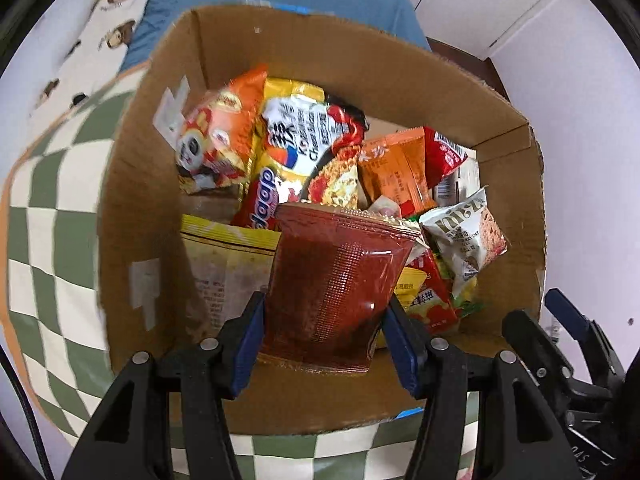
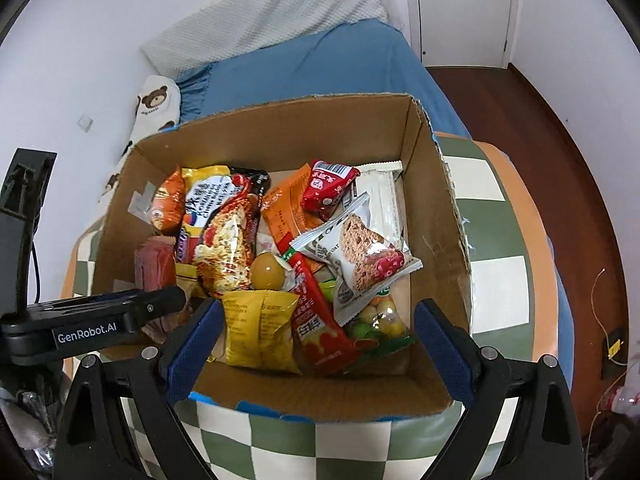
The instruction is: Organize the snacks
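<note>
A cardboard box (image 1: 304, 44) (image 2: 280, 128) full of snack packets sits on a green-and-white checkered surface. My left gripper (image 1: 326, 336) is shut on a dark red clear-wrapped packet (image 1: 332, 284), holding it upright over the box's near left part; the same packet shows at the box's left wall in the right wrist view (image 2: 154, 264). My right gripper (image 2: 316, 344) is open and empty above the box's near edge, over a yellow packet (image 2: 260, 328) and a red packet (image 2: 316, 328). An oat bar packet (image 2: 360, 256) lies on top of the pile.
The box holds a noodle packet (image 2: 228, 240), orange packets (image 1: 394, 168) and a candy bag (image 2: 376, 324). A bed with blue sheet (image 2: 320, 64) and a bear-print pillow (image 1: 100, 36) lie behind. Wood floor (image 2: 560, 160) is at the right.
</note>
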